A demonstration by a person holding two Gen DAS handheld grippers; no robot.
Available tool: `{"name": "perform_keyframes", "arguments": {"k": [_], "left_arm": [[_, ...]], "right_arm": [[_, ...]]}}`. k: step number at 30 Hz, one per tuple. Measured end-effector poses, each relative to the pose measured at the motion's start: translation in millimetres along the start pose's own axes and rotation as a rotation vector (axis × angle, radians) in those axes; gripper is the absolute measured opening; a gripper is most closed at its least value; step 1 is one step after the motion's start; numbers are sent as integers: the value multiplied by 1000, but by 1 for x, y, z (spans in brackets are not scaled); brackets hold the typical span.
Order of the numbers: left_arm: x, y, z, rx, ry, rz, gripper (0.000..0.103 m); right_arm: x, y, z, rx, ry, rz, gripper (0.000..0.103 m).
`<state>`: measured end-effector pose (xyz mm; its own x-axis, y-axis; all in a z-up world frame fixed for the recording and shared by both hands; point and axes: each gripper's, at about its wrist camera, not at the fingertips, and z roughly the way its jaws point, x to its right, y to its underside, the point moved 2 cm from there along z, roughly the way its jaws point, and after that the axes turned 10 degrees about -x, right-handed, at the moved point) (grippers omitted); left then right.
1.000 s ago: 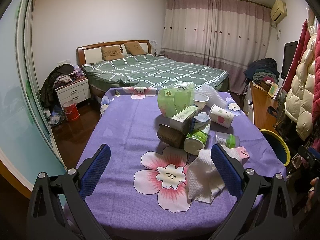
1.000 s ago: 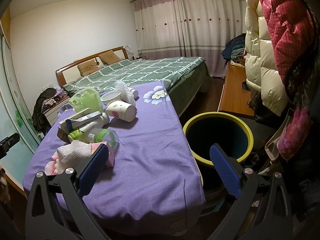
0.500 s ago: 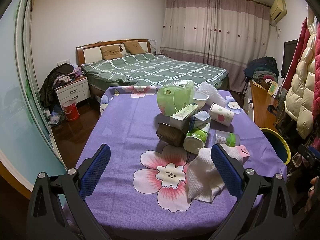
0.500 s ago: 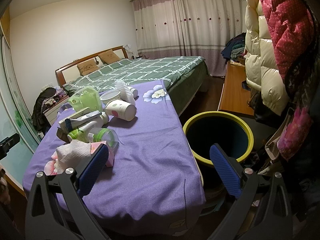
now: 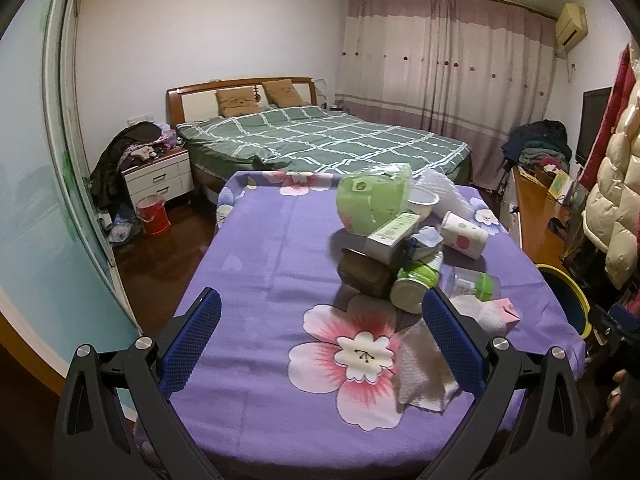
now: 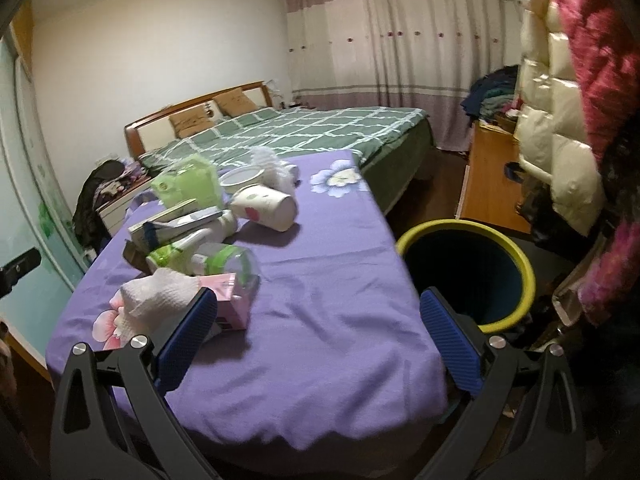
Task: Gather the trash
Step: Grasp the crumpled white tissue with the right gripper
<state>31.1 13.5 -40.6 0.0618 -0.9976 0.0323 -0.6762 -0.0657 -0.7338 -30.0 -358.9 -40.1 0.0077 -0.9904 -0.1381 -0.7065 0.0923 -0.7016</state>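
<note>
A heap of trash lies on the purple flowered tablecloth (image 5: 272, 248): a white paper towel (image 5: 420, 376) nearest me, a pink carton (image 5: 506, 312), a clear bottle with green cap (image 5: 476, 284), a green-white bottle (image 5: 416, 280), a brown box (image 5: 364, 272), a paper cup (image 5: 464, 234), a green bag (image 5: 372, 204). My left gripper (image 5: 320, 336) is open and empty above the table's near edge. My right gripper (image 6: 316, 328) is open and empty; its left finger is near the pink carton (image 6: 228, 300) and towel (image 6: 160, 296). A yellow-rimmed dark bin (image 6: 468, 268) stands right of the table.
A green checked bed (image 5: 320, 140) lies behind the table. A white nightstand (image 5: 158, 178) and a red bucket (image 5: 150, 214) are at the left. A wooden desk (image 6: 492, 176) and hanging puffer coats (image 6: 560, 152) are on the right.
The left view has moved slightly closer to the trash heap. The right gripper has shifted a little left and forward, towards the pink carton. Both grippers stay open and empty.
</note>
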Motion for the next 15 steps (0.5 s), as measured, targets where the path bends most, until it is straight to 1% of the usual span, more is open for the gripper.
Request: {"name": "perform_keyframes", "arguments": {"k": [9,10,11,13,15], "left_arm": [[-13,-4,11,-31,-10,-18,99],[-14,-4,11,-33,-11,-18,99],[-15,-4,12,-35,-12,-18,99],[-17,-3,13,-38,-14,-21,99],[-19,-3,14,-42,-13,-24,99]], "right_arm": [[-82,-2,42,-43,-106,-170,96],[-88,-3,46,-42,-113,-180,94],[-94,-3,49,-47,-116,-190,87],[-105,-3,58,-67,-126,-211,78],[-114,-4,66,-77,-124,-226,74]]}}
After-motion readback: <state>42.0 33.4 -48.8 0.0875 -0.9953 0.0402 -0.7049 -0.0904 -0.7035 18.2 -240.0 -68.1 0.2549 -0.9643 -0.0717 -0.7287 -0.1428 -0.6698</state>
